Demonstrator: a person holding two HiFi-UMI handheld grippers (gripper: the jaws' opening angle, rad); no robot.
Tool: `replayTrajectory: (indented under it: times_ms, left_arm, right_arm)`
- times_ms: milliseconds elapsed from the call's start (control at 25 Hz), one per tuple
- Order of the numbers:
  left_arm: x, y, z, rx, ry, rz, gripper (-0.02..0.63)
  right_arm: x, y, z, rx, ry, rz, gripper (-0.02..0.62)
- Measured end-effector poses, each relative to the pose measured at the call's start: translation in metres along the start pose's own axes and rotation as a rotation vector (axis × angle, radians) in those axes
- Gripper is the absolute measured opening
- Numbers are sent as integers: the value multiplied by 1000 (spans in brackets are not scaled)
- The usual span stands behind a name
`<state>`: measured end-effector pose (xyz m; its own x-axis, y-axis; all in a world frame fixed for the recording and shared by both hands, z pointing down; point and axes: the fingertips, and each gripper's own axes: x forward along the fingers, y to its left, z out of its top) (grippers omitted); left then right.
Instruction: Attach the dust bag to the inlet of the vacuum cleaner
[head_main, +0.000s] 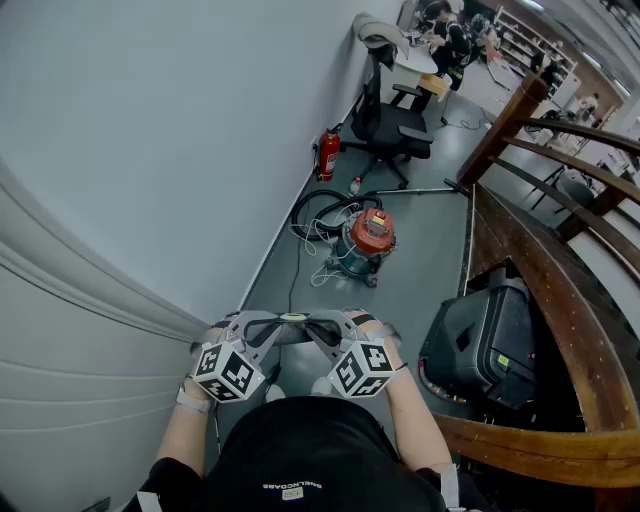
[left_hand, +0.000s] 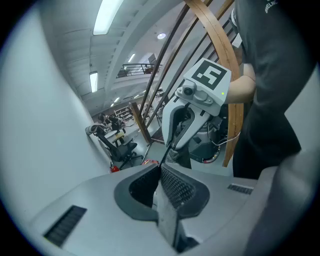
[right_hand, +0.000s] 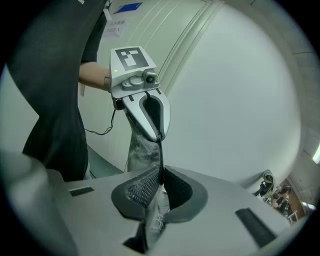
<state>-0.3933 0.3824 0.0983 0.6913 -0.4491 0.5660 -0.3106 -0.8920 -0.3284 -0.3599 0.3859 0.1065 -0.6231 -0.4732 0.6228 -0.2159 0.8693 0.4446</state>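
Observation:
The vacuum cleaner, red-topped on a teal drum with a black hose, stands on the grey floor some way ahead. I hold both grippers close to my chest with their tips meeting. The left gripper and the right gripper are each shut on the thin top edge of the grey dust bag. The bag hangs limp beneath them. In the head view it is mostly hidden under the grippers. Its opening is not visible.
A light wall runs along the left. Against it stands a red fire extinguisher, with a black office chair beyond. A curved wooden railing bounds the right, and a black case sits at its foot.

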Motion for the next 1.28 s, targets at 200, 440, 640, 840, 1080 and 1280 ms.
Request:
replayTrajectory:
  times_ms: [200,440,640,840,1080,1280]
  left_arm:
    - [15,2,8,2,5,-2,21]
    - [33,4,21,6,8,-6,21]
    - [54,-2,37,10,11,-11,21]
    - [79,-10,56,22,26,-20,21]
    - [109,-18,80,31,21,-36,21]
    - [138,-16,85,42,21,-68,21]
  right_arm:
    - [-4,-10,-13,9,0,1,51]
    - [-13,-22,-29,16,-2,-4,51]
    - [-27,-30,-52,42,-6,-8,52]
    - [-43,-38,-78,56,1,-16,52]
    - [-64,-50,-109,76,16,-35,52]
    - [-65,-62,-136,111,32,-38,52]
